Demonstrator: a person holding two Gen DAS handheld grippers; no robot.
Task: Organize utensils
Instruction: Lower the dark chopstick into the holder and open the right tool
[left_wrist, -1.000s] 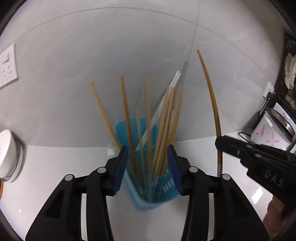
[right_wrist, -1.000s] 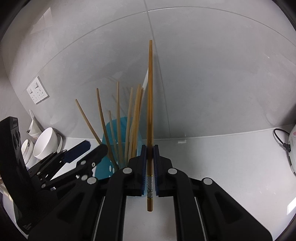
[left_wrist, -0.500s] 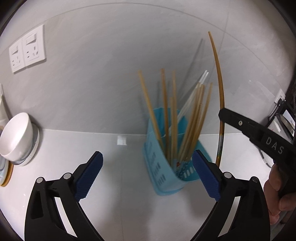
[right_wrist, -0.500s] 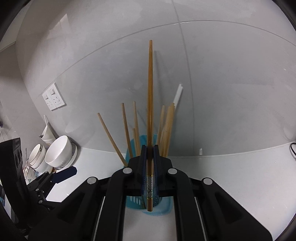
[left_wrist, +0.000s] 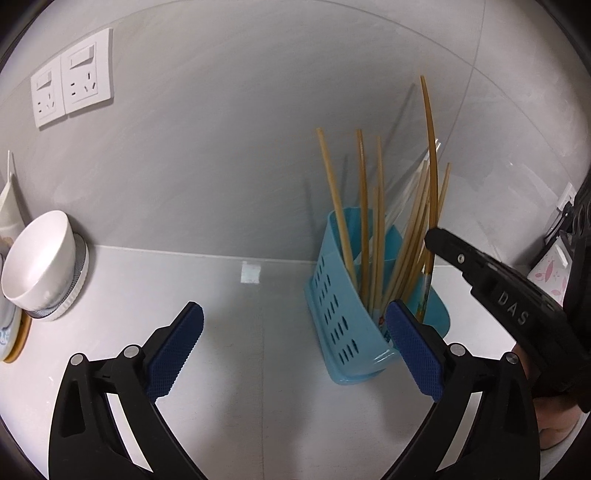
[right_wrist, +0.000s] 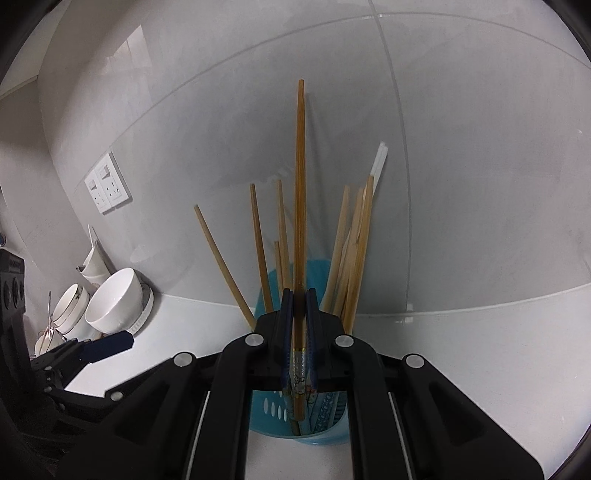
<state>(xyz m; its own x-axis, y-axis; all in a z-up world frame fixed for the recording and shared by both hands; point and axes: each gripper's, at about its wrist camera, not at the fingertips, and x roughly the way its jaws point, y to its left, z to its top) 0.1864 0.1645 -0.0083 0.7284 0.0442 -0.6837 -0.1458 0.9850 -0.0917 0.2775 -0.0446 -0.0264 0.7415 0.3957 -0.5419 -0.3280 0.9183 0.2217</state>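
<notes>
My own right gripper (right_wrist: 299, 295) blocks most of the blue holder (right_wrist: 334, 430) in the right wrist view: only a slice of its back wall above my fingers and its perforated lower front under them show, and I cannot see where the chopstick's bottom end sits against the holder's inside. In the left wrist view my right finger pad (left_wrist: 413, 350) covers the holder's (left_wrist: 340, 314) lower right corner, and the fisheye bends everything near the edges. At the far right of that frame a pale appliance is cut off and too small to identify.

The held chopstick (right_wrist: 300, 206) is darker amber than the rest, long and tapering upward, with a patterned band near its thick end. My right gripper is pressed together on it just above that band, and it stands upright at frame centre, over the holder's mouth. From the left wrist it (left_wrist: 430, 158) rises tallest, on the right of the bundle.

The holder is light blue plastic with oval slots, standing on the white counter (left_wrist: 258, 369) against the grey wall, right of centre. Pale wooden chopsticks (left_wrist: 364, 206) fan out of it.

My left gripper (left_wrist: 295, 347) has just been spreading and now stands wide apart, nothing between its pads, low in the frame beside the holder. White bowls (left_wrist: 40, 258) sit at the left edge.
</notes>
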